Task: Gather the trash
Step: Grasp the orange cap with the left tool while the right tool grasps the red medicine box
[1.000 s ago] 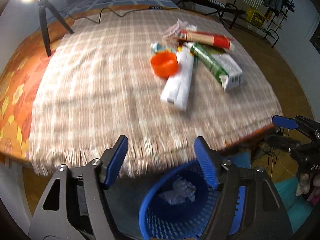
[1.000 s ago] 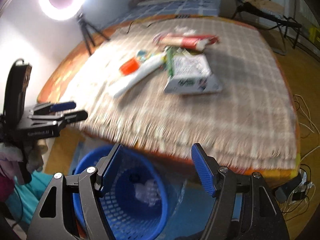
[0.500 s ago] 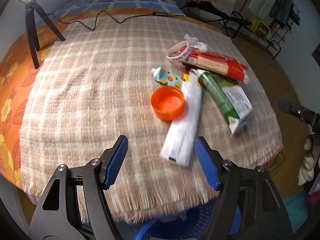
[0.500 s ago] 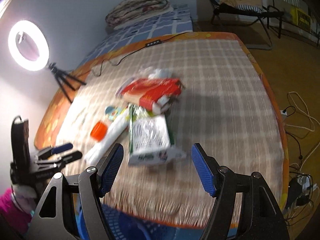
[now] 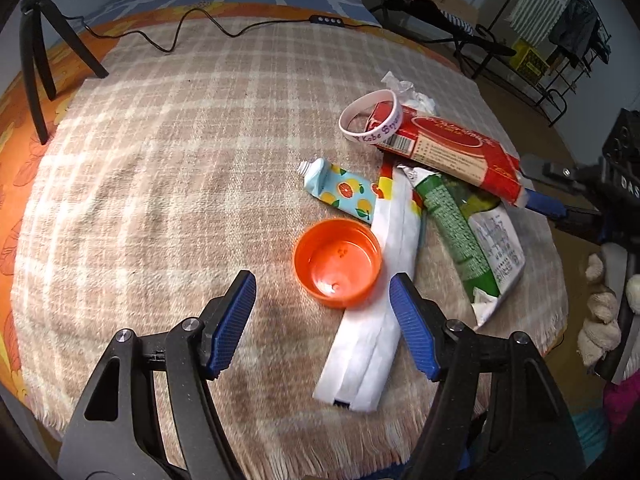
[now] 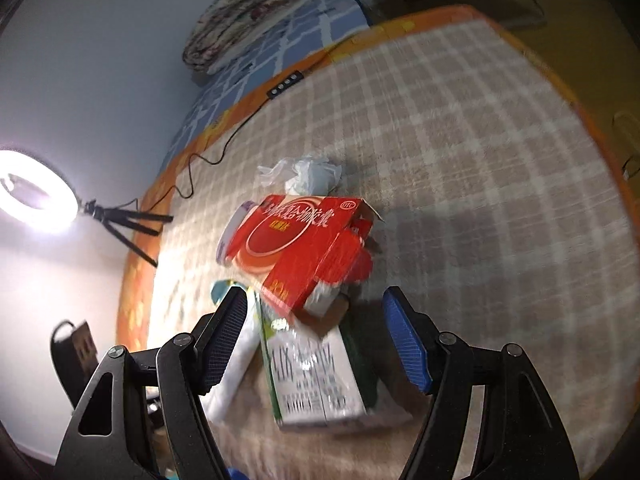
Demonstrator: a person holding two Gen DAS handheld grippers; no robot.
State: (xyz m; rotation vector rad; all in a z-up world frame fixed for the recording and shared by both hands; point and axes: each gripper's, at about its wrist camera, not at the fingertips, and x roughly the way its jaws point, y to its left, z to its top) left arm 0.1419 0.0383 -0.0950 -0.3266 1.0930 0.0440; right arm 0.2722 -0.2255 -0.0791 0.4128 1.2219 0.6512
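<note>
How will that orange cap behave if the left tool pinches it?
The orange cap looks like thin rigid plastic, so probably light and stiff. It lies open side up on the soft blanket, so it likely won't roll, but smooth round walls might slip or tilt between the pads.

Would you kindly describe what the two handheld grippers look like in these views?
Both look alike. The left gripper and the right gripper have black angular plastic frames with triangular cut-outs and silver round screw heads. The jaws are lined with blue ribbed pads. No cables, markings or sleeves show on them.
</note>
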